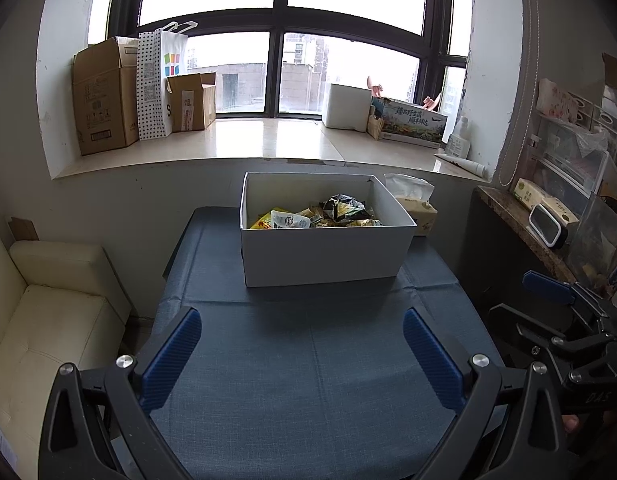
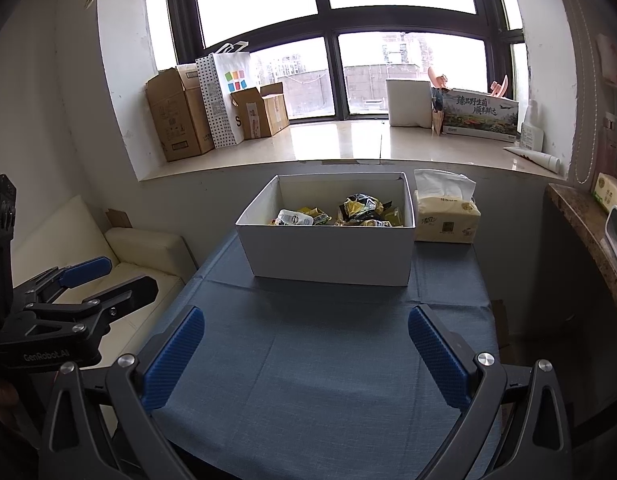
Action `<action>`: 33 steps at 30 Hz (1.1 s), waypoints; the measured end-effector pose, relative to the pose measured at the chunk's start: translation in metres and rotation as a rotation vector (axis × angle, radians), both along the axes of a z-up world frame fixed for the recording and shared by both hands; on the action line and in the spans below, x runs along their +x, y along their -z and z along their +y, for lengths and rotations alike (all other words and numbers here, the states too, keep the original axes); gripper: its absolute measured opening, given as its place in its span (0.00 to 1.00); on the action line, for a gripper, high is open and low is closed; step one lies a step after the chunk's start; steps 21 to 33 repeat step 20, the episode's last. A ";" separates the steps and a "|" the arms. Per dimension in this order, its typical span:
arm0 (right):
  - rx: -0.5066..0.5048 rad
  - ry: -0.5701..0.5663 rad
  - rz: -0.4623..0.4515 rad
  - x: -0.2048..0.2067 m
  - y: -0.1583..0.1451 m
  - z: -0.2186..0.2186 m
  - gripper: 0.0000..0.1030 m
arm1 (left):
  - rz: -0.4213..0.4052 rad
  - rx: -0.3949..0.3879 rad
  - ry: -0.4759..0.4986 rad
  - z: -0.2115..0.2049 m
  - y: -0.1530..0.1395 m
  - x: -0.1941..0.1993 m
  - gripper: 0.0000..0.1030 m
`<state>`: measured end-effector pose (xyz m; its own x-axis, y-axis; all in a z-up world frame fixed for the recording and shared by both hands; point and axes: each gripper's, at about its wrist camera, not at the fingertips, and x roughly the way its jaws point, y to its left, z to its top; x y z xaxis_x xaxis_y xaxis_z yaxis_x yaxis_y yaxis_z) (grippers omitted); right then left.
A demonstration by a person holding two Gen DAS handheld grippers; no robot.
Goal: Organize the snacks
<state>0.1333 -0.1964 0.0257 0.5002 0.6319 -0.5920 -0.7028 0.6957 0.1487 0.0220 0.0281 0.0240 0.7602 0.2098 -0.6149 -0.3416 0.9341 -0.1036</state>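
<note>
A white cardboard box [image 1: 324, 256] [image 2: 332, 252] stands at the far end of a table with a blue cloth [image 1: 308, 360] [image 2: 320, 368]. Inside lie several snack packets [image 1: 316, 214] [image 2: 340, 212], yellow, black and white ones. My left gripper [image 1: 302, 354] hovers open over the near part of the cloth, nothing between its blue pads. My right gripper [image 2: 306, 354] is likewise open and empty, well short of the box. Each gripper shows at the edge of the other's view: the right gripper [image 1: 564, 312], the left gripper [image 2: 80, 284].
A yellow tissue pack [image 1: 418, 208] [image 2: 444, 216] sits right of the box. Behind runs a window sill [image 1: 268, 136] with cardboard boxes [image 1: 104, 96] and a dotted paper bag [image 1: 160, 84]. A cream sofa [image 1: 48, 320] stands left, a stone-topped counter [image 1: 520, 220] right.
</note>
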 end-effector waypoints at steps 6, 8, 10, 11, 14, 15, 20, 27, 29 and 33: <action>-0.002 -0.002 0.003 0.001 0.001 0.000 1.00 | 0.003 0.000 -0.002 0.000 0.001 0.001 1.00; -0.002 -0.002 0.003 0.000 0.002 0.000 1.00 | 0.003 0.000 -0.002 0.000 0.001 0.001 1.00; -0.001 -0.002 0.004 0.001 0.002 0.000 1.00 | 0.002 0.000 -0.001 0.000 0.001 0.000 1.00; -0.002 -0.002 0.004 0.000 0.002 0.000 1.00 | 0.003 0.001 -0.001 0.000 0.001 0.000 1.00; -0.001 -0.005 0.003 0.001 0.002 0.000 1.00 | 0.003 0.004 0.002 -0.001 0.001 0.001 1.00; -0.001 -0.005 0.003 0.000 0.002 0.000 1.00 | 0.003 0.004 0.003 -0.001 0.002 0.001 1.00; -0.001 -0.005 0.006 0.001 0.003 0.000 1.00 | -0.005 0.002 0.014 -0.003 0.001 -0.001 1.00; -0.001 -0.005 0.006 0.001 0.003 0.000 1.00 | -0.005 0.002 0.014 -0.003 0.001 -0.001 1.00; -0.001 -0.005 0.006 0.001 0.003 0.000 1.00 | -0.005 0.002 0.014 -0.003 0.001 -0.001 1.00; -0.001 -0.005 0.006 0.001 0.003 0.000 1.00 | -0.005 0.002 0.014 -0.003 0.001 -0.001 1.00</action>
